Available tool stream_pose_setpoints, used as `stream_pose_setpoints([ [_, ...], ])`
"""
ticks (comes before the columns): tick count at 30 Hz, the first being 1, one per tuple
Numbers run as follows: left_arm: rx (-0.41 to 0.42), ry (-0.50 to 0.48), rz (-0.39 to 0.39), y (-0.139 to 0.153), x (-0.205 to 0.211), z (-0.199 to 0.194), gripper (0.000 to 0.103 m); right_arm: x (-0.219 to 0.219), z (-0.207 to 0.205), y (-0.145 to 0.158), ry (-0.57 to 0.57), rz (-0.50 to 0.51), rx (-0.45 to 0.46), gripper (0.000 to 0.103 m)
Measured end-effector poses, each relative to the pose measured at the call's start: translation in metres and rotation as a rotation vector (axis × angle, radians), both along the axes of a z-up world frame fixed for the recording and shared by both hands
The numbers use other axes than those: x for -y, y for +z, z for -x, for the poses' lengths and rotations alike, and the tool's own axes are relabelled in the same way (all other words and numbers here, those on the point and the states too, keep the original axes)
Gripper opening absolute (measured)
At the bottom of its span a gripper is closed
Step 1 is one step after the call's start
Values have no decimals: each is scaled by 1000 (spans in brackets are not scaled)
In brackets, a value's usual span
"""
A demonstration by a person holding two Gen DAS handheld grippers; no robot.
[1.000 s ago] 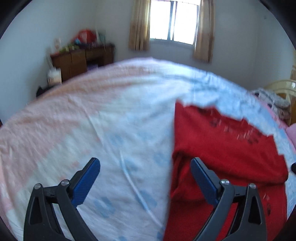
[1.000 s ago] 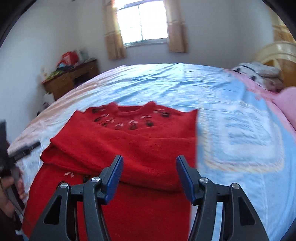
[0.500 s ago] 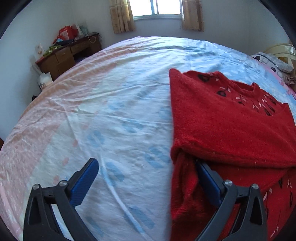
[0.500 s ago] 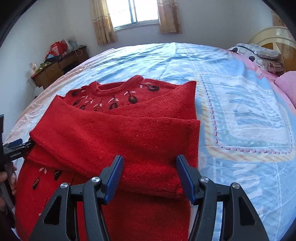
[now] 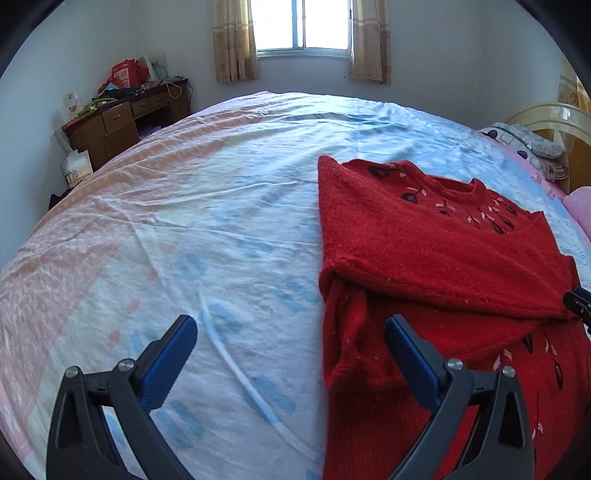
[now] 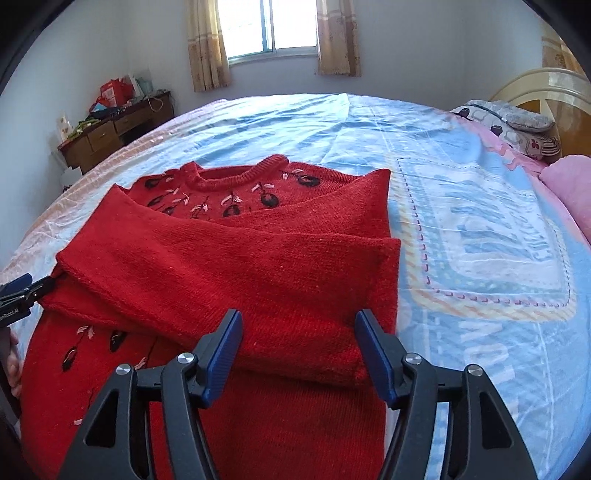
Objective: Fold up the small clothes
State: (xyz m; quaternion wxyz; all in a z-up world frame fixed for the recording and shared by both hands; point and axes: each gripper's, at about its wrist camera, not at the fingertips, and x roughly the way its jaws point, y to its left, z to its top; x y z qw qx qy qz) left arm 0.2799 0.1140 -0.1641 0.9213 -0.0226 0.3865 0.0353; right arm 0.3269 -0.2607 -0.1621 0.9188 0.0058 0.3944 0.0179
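- left wrist view: left gripper (image 5: 291,336) has its blue pads spread wide with nothing pressed between them; the left pad stands over the bed sheet (image 5: 192,229), the right pad over the near left edge of the red sweater (image 5: 436,266).
- same view: the sweater lies flat on the right half of the bed, its sleeves folded across the chest, with the embroidered neckline at the far end; a loose fold of knit hangs at its left edge, just beside the right pad.
- same view only: a tip of the other tool shows at the right border, at the sweater's edge.
- right wrist view: right gripper (image 6: 299,350) hovers above the folded sleeve's lower hem, jaws opening; the knit lies below them, unclamped.
- right wrist view only: the full round collar, the sheet's printed panel to the right, a pink pillow (image 6: 570,181), and part of a hand (image 6: 13,363) at the left border.
- both views: a wooden desk (image 5: 122,122) and a curtained window (image 5: 303,26) stand beyond the bed.
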Motion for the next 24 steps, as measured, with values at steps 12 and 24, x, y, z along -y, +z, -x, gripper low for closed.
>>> stream_pose_setpoints([
  [12,35,-51,19,17,7,30,103,-10,42,15,15,5,37,65],
  [24,68,-112,11,29,22,71,103,-22,82,19,51,-29,50,65],
])
